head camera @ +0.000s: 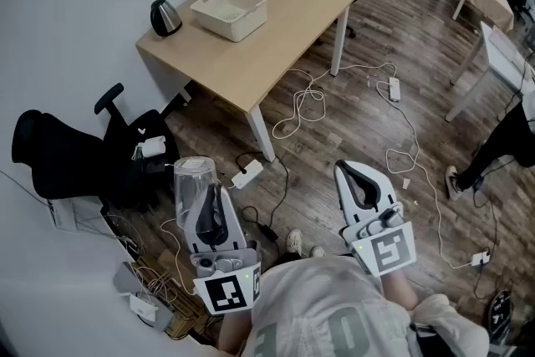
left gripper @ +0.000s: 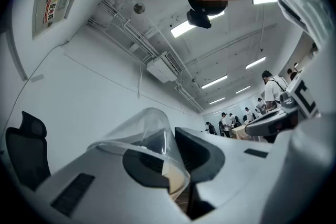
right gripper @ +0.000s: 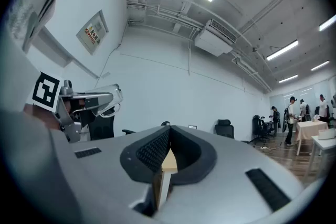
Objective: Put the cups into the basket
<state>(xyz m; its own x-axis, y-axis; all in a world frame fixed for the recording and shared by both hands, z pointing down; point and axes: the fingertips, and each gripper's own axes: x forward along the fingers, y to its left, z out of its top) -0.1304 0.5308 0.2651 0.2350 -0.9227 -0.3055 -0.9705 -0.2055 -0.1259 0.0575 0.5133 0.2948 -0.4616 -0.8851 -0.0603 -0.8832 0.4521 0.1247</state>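
**Office floor, one cup in hand, basket across the room**

Wood floor [head camera: 359, 96] strewn with cables lies between the person and the table [head camera: 284, 29], so this reads as the carry stage.

Left claw [head camera: 213, 188] is nipped shut on the wall of a clear cup [head camera: 194, 178]. In the left gripper view one jaw sits inside the cup's mouth and the other outside, with the thin plastic pinched between them. That grip suits a soft, slippery wall: it takes little squeeze and leaves the cup's closed end pointing forward, ready to be set down. The claw is tipped a little upward, likely so the cup rides against the jaw and does not slide off.

Right claw [head camera: 344, 167] is closed with nothing between its jaws. It is held level beside the left one, probably just kept out of the way.

Further out, the basket [head camera: 247, 25] stands on the table's far end, near a kettle [head camera: 165, 17] and well apart from the cup. It looks empty. No other cup shows in any view.
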